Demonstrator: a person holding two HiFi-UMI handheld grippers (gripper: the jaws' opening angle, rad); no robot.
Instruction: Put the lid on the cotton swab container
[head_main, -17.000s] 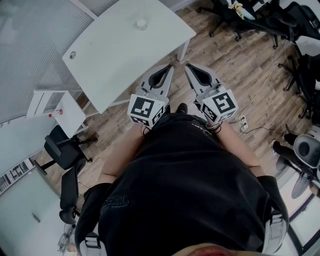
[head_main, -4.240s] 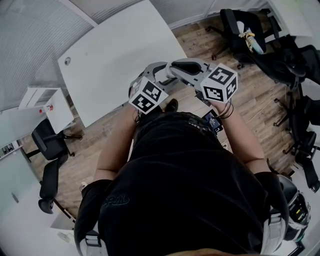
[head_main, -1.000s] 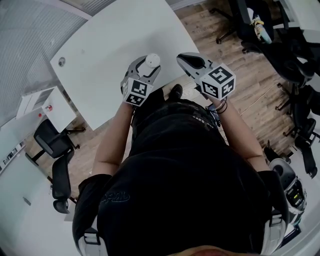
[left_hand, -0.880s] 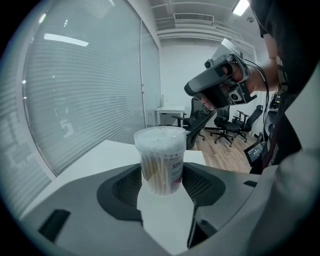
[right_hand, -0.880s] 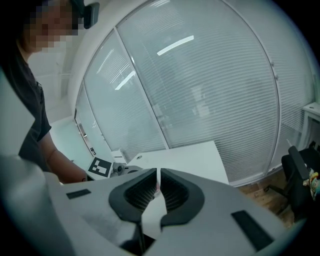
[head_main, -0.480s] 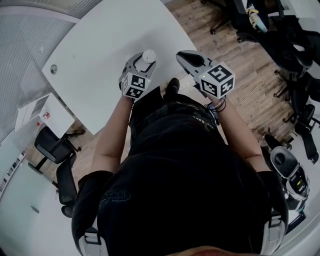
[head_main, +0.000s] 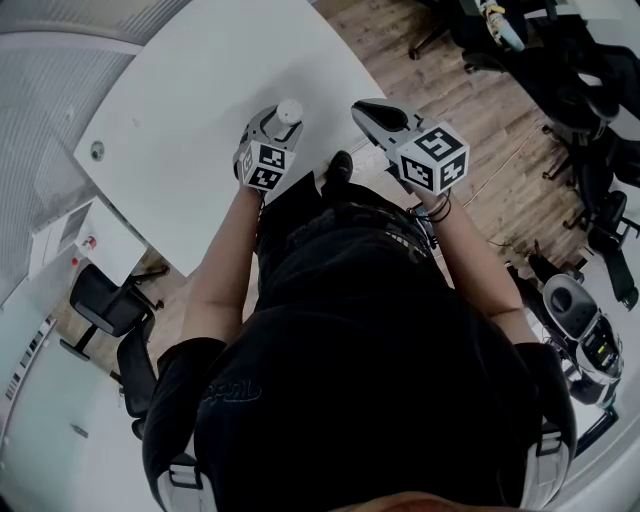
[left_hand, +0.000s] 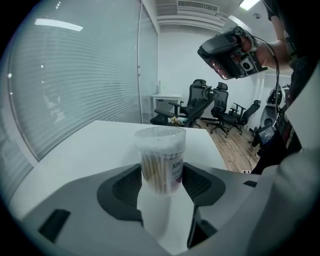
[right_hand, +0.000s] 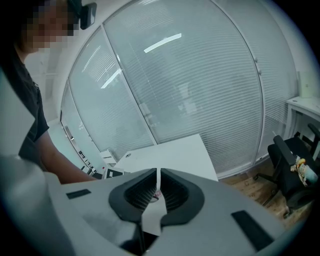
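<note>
The cotton swab container (left_hand: 161, 159) is a clear round tub packed with swabs, with a clear lid on top. It stands upright between the pads of my left gripper (left_hand: 161, 175), which is shut on its sides. In the head view the container (head_main: 289, 110) and left gripper (head_main: 282, 118) are over the near edge of the white table (head_main: 190, 80). I cannot tell whether the tub's base touches the table. My right gripper (head_main: 362, 108) hovers to the right, beyond the table edge, shut with nothing in it (right_hand: 157, 186). From the left gripper view, the right gripper (left_hand: 227, 47) hangs high up.
The table has a cable hole (head_main: 97, 151) near its left end. Wooden floor (head_main: 470, 130) lies right of the table, with black office chairs (head_main: 590, 70) further right. A small white cabinet (head_main: 70, 240) and a black chair (head_main: 100, 300) stand at the left.
My left gripper has sunk toward the table with the container still in it. The right gripper has hardly moved.
</note>
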